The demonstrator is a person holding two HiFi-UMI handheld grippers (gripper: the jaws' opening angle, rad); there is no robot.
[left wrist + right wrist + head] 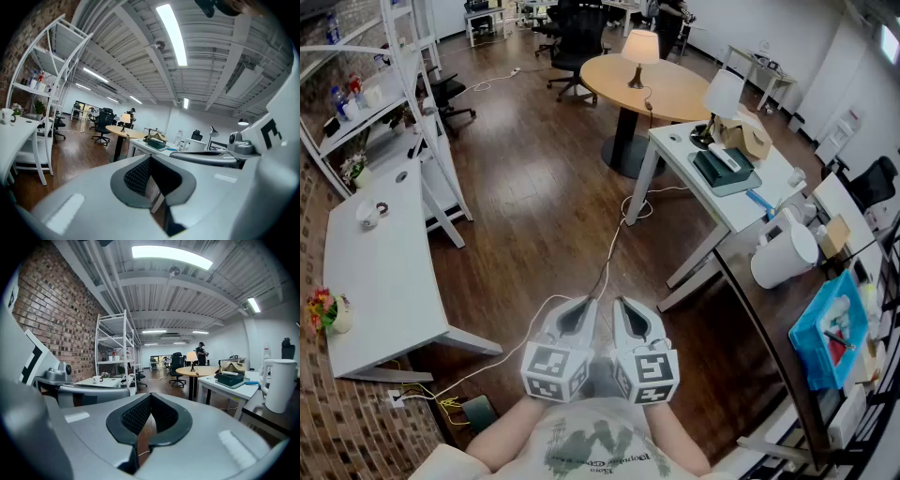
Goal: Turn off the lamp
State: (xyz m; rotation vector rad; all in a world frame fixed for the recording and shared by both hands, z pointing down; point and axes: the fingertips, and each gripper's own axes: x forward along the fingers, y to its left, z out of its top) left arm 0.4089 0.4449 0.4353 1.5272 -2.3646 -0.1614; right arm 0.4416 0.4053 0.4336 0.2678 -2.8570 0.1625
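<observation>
Left tongs (pixel 581 306), right tongs (pixel 629 306) closed, lit lamp (pixel 640 49) upright on round table (pixel 680 94)

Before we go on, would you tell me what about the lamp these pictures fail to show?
- Switch of the lamp: too small and far away in every view.
- The floor cable: in the head view, a stretch passes behind the left gripper; which lamp it feeds is unclear.
- The white-shade lamp: in the head view, too small to tell whether it is lit.
</observation>
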